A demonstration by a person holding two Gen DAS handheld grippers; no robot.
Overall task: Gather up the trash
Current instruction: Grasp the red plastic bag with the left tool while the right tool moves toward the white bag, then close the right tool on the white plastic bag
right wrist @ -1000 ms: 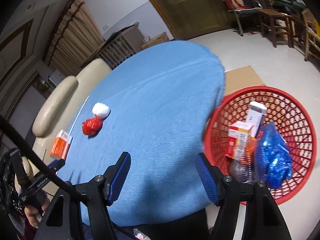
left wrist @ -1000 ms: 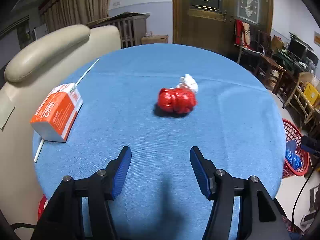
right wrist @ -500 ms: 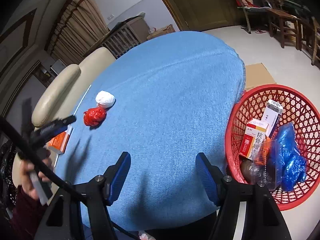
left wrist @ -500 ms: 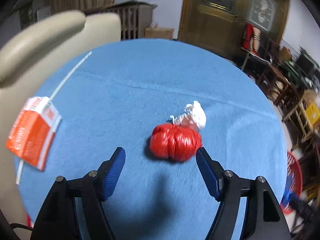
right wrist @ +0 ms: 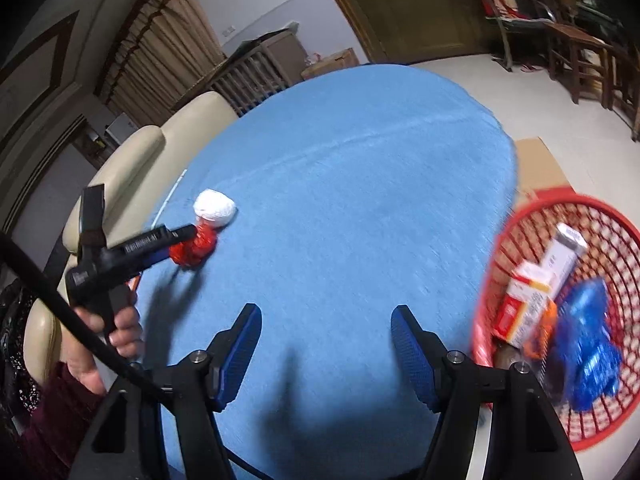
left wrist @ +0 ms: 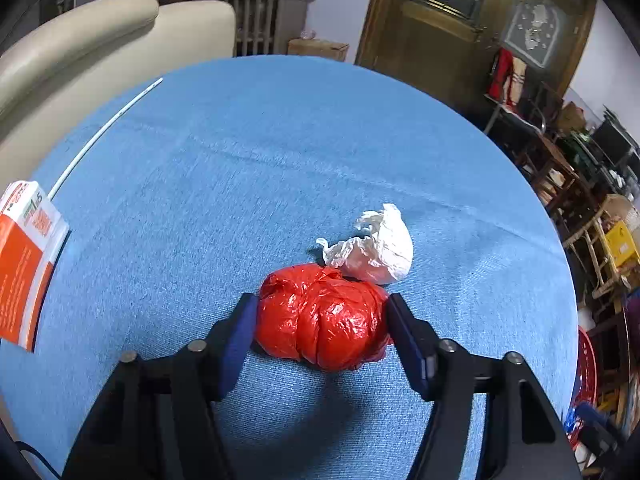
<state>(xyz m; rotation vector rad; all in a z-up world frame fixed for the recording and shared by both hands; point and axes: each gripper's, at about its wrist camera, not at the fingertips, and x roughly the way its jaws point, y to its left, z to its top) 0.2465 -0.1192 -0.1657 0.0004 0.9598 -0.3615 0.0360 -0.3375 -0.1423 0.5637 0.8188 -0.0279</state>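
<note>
orange carton [left wrist: 24, 268] at surface [left wrist: 280, 152] left edge | left tool [left wrist: 320, 312] closing, jaws touching both sides of red bag wad [left wrist: 322, 316] on the surface | white paper wad [left wrist: 378, 248] touching it behind | right tool [right wrist: 326, 328] open, holds nothing | red basket [right wrist: 600, 216] beside surface, far right, with boxes and blue wrapper
</note>
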